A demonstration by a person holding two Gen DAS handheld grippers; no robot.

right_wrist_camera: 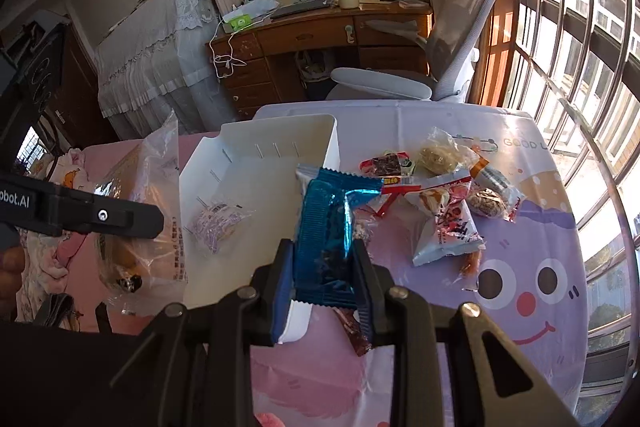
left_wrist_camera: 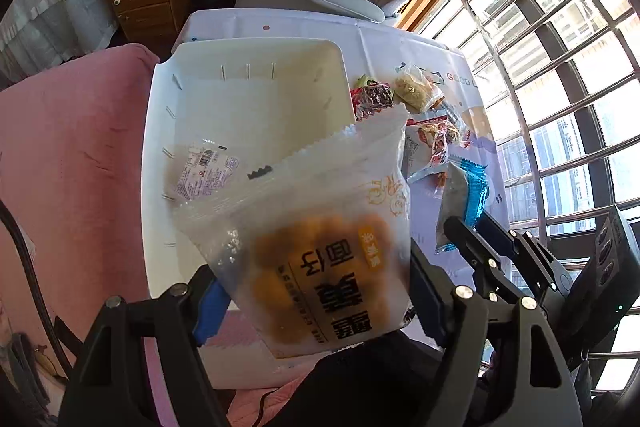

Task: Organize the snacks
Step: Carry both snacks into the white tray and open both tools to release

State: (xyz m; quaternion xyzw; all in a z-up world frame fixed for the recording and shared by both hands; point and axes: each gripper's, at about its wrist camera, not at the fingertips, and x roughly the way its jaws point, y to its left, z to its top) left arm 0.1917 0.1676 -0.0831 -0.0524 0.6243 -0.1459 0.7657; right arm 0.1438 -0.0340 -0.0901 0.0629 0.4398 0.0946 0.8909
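My left gripper (left_wrist_camera: 316, 303) is shut on a clear bag of brown snack balls (left_wrist_camera: 320, 267), held over the near edge of the white bin (left_wrist_camera: 160, 131). One small purple-printed packet (left_wrist_camera: 208, 173) lies in the bin. My right gripper (right_wrist_camera: 324, 267) is shut on a blue foil packet (right_wrist_camera: 324, 227), held above the bin's right wall (right_wrist_camera: 330, 143). The right gripper and its blue packet (left_wrist_camera: 472, 195) also show in the left wrist view. The left gripper's finger (right_wrist_camera: 120, 217) and its clear bag (right_wrist_camera: 132, 211) show left of the bin in the right wrist view.
Several loose snack packets (right_wrist_camera: 440, 195) lie in a pile on the cartoon tablecloth (right_wrist_camera: 520, 287) right of the bin. A grey office chair (right_wrist_camera: 440, 59) and wooden desk (right_wrist_camera: 320, 39) stand behind the table. Window bars (right_wrist_camera: 592, 67) run along the right. Pink bedding (left_wrist_camera: 72, 155) lies left.
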